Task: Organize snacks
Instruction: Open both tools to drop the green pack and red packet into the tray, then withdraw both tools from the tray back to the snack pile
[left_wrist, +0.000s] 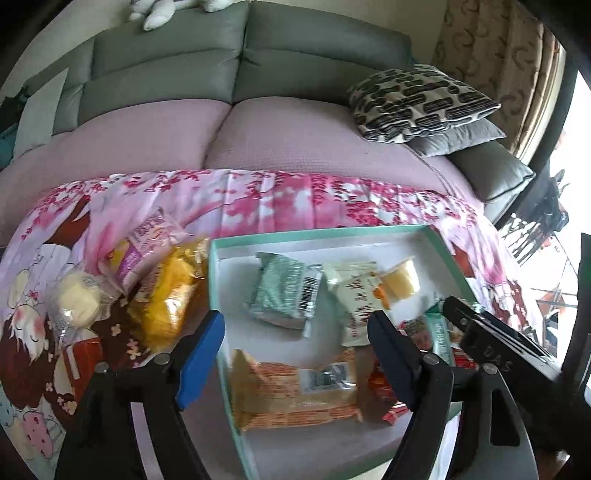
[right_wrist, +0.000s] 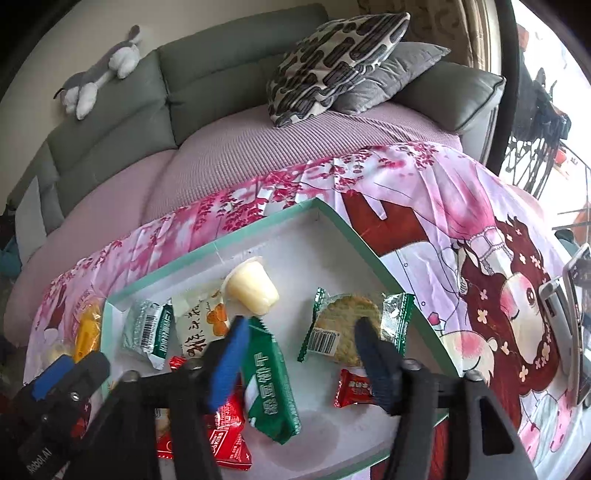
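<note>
A mint-rimmed white box (left_wrist: 332, 230) lies on a pink cartoon cloth and holds several snacks. My left gripper (left_wrist: 295, 354) is open above an orange packet (left_wrist: 295, 391) in the box's near part, its fingers not touching it. A silver-green packet (left_wrist: 284, 295), a cream packet (left_wrist: 358, 302) and a jelly cup (left_wrist: 400, 282) lie further in. My right gripper (right_wrist: 301, 354) is open over the box (right_wrist: 207, 254). A green packet (right_wrist: 271, 384) lies by its blue finger. A wrapped round cookie (right_wrist: 343, 321) lies under its dark fingertip. A small red candy (right_wrist: 354, 387) sits nearby.
Left of the box, on the cloth (left_wrist: 258, 199), lie a yellow packet (left_wrist: 170, 295), a pink packet (left_wrist: 144, 251) and a wrapped bun (left_wrist: 75, 299). Behind is a grey sofa (left_wrist: 240, 55) with a patterned cushion (left_wrist: 417, 99). A propped screen (right_wrist: 576, 295) stands at the right.
</note>
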